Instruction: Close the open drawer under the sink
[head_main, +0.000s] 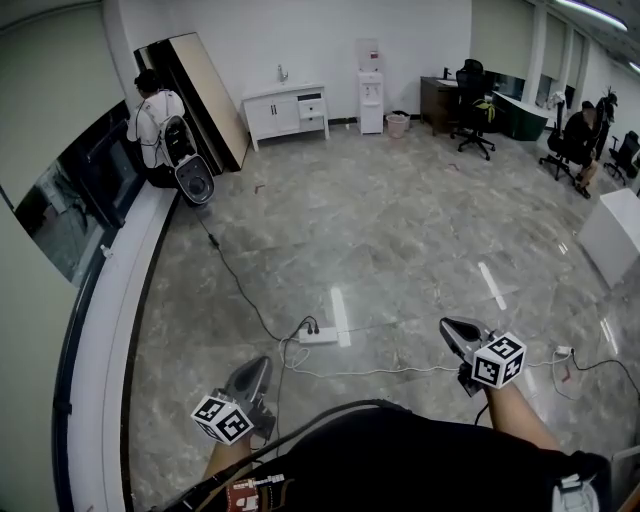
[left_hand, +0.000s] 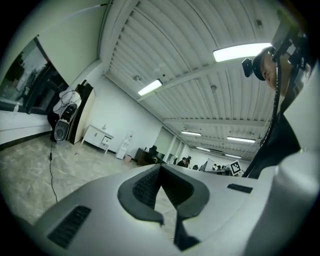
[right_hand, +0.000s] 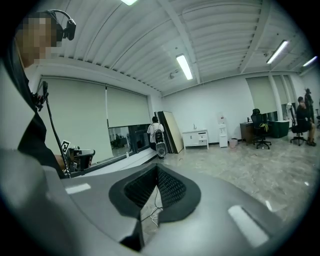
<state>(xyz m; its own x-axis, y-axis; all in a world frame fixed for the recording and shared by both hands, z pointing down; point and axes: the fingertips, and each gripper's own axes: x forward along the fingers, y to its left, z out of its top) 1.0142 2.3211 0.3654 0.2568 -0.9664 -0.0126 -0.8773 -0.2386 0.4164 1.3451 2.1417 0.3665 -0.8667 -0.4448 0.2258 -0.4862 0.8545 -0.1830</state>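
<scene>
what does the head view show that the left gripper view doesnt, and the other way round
Only the head view: the power strip on the floor and the marker cube on the left gripper. Only the left gripper view: the ceiling lights, and that gripper's jaws together with nothing between them. Both: the white sink cabinet and the water dispenser at the far wall.

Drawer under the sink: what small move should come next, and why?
Probably step forward toward the white cabinet: its open drawer stands far across the floor, and the left gripper and right gripper, both shut and empty, cannot reach it.
</scene>
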